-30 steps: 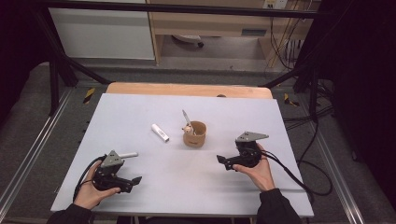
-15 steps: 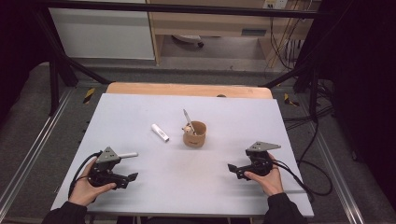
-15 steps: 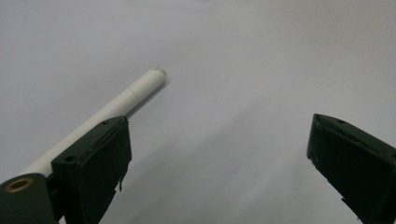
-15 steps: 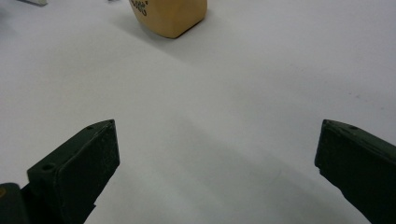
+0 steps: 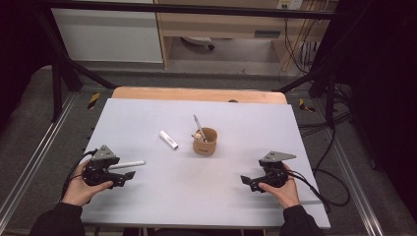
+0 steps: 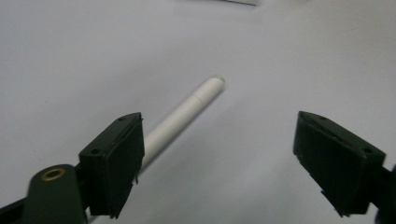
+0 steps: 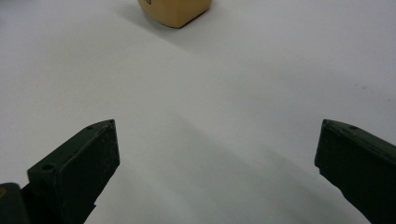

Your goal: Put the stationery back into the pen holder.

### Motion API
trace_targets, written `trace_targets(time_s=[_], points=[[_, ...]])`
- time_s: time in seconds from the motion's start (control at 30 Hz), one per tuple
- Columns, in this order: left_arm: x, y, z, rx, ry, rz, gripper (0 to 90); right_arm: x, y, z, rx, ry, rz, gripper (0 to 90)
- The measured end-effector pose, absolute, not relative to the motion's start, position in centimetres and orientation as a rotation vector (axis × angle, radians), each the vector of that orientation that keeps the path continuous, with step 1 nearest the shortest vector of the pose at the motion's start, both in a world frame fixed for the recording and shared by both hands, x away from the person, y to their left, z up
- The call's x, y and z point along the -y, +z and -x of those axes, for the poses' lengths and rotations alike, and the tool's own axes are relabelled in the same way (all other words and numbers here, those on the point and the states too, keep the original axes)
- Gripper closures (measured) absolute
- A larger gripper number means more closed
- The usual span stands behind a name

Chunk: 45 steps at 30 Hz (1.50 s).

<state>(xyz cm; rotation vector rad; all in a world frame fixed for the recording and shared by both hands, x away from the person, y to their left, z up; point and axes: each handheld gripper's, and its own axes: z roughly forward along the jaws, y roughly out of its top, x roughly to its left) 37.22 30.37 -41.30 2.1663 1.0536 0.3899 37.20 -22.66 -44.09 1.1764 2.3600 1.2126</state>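
A long white pen [image 5: 128, 163] lies on the grey table [image 5: 147, 113], just beyond my left gripper [image 5: 129, 175]. In the left gripper view the pen [image 6: 184, 114] runs out from behind the left jaw, and my left gripper [image 6: 217, 126] is open. Its jaws have just been closing and nothing is pressed between them. A short white tube [image 5: 168, 139] lies at mid-table beside a wooden cup [image 5: 205, 142] that holds a pen [image 5: 197, 125]. My right gripper [image 5: 247, 181] rests open near the front right, with bare table between its jaws [image 7: 217, 128] and the cup [image 7: 175, 11] farther ahead.
The table's wooden far edge [image 5: 196, 93] borders a metal frame. Black cables [image 5: 319, 191] trail from the right gripper off the table's right side. Aluminium rails [image 5: 29, 152] run along both sides.
My left gripper has shifted a little to the left and lifted, its jaws narrower. My right gripper has drawn back toward the front right. The pens, tube and cup have not moved.
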Motion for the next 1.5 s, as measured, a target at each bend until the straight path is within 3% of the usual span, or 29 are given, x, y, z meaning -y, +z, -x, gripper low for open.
trace_targets(time_s=[0.13, 0.5, 0.73, 0.8, 1.0, 1.17, 1.5], points=[[-30.9, -41.2, -37.9, -1.056, 0.415, -2.18, 27.4, 22.6, -44.2, -37.2, -2.361, 1.208, -1.181, 0.6], [-33.3, -42.0, -39.0, -1.191, 0.422, -2.13, 63.9, 22.7, -44.2, -37.2, -2.362, 1.203, -1.181, 0.6], [-34.2, -42.4, -39.5, -1.174, 0.411, -2.167, 77.7, 22.7, -44.2, -37.2, -2.362, 1.201, -1.184, 0.7], [-34.2, -42.3, -39.6, -1.135, 0.414, -2.193, 76.5, 22.7, -44.3, -37.2, -2.363, 1.199, -1.182, 0.7], [-34.1, -41.9, -40.2, -1.018, 0.435, -2.284, 60.1, 22.7, -44.3, -37.2, -2.367, 1.197, -1.18, 0.7], [-33.8, -42.0, -40.5, -0.894, 0.42, -2.359, 54.4, 22.7, -44.3, -37.3, -2.371, 1.194, -1.178, 0.7], [-33.8, -41.9, -40.9, -0.817, 0.369, -2.467, 46.5, 22.6, -44.3, -37.3, -2.369, 1.196, -1.18, 0.7]])
